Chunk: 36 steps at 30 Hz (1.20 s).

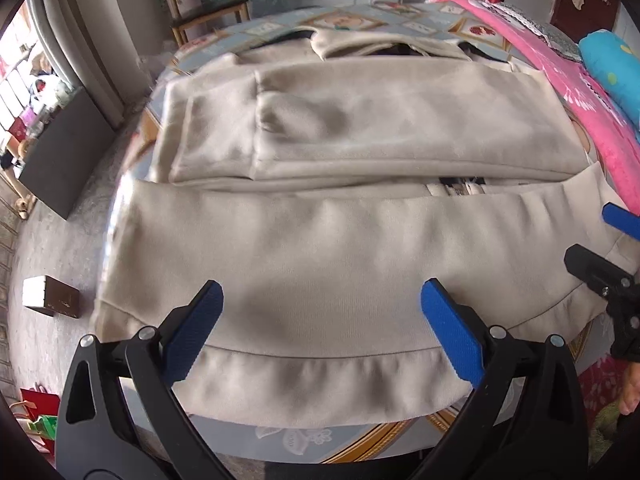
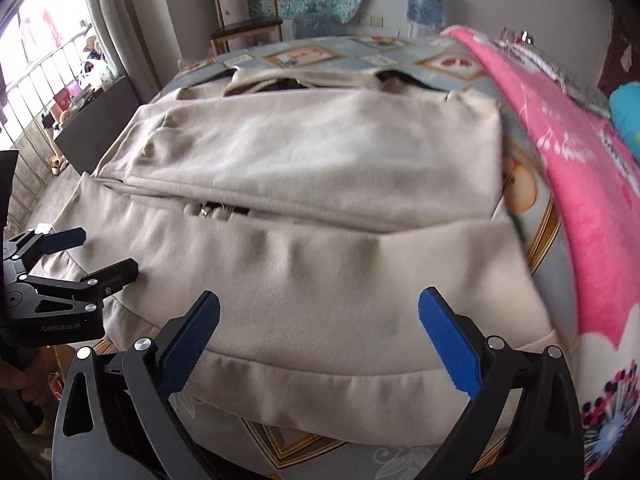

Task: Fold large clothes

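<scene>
A large beige sweatshirt (image 1: pixel 344 248) (image 2: pixel 332 264) lies flat on a table covered with a patterned cloth (image 1: pixel 304 440) (image 2: pixel 292 444). Its sleeves are folded across the chest, and the hem band faces me. My left gripper (image 1: pixel 322 328) hovers open just above the hem's left half with nothing between its blue pads (image 1: pixel 192 332). Over the hem's right half my right gripper (image 2: pixel 320 340) is open too, and empty. Each gripper shows at the edge of the other's view: the right one (image 1: pixel 604 240) and the left one (image 2: pixel 96 252).
A pink blanket (image 1: pixel 576 96) (image 2: pixel 588 184) and a blue cushion (image 1: pixel 612 68) lie along the table's right side. A wooden chair (image 1: pixel 208 4) (image 2: pixel 248 16) stands beyond the far edge. On the floor at the left are a small box (image 1: pixel 52 296) and a dark cabinet (image 1: pixel 64 152).
</scene>
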Each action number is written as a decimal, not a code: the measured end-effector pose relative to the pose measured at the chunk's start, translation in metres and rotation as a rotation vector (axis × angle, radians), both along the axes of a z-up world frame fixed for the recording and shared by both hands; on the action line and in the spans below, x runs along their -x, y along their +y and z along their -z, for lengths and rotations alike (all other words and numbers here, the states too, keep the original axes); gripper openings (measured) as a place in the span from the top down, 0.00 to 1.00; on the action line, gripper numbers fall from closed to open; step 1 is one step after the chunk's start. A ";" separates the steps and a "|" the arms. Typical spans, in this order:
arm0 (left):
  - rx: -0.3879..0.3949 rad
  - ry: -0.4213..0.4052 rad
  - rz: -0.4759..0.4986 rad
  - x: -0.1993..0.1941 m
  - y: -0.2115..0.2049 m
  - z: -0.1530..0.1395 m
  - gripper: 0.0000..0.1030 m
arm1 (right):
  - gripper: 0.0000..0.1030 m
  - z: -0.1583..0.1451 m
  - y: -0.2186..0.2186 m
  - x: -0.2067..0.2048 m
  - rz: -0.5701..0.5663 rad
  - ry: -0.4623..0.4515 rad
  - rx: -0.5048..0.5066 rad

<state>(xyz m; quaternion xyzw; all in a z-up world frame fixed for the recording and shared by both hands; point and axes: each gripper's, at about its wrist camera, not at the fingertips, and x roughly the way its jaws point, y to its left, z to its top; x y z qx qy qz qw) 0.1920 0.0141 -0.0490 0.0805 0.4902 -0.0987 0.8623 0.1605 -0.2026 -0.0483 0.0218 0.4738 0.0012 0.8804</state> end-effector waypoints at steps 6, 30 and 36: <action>-0.002 -0.053 -0.102 0.000 0.033 -0.019 0.06 | 0.06 0.006 0.009 -0.009 -0.038 0.024 -0.047; -0.064 -0.062 -0.149 -0.009 0.063 -0.018 0.06 | 0.06 0.010 0.036 -0.024 -0.059 0.075 0.025; -0.071 -0.064 -0.155 -0.011 0.067 -0.017 0.06 | 0.06 0.008 0.043 -0.027 -0.070 0.074 0.027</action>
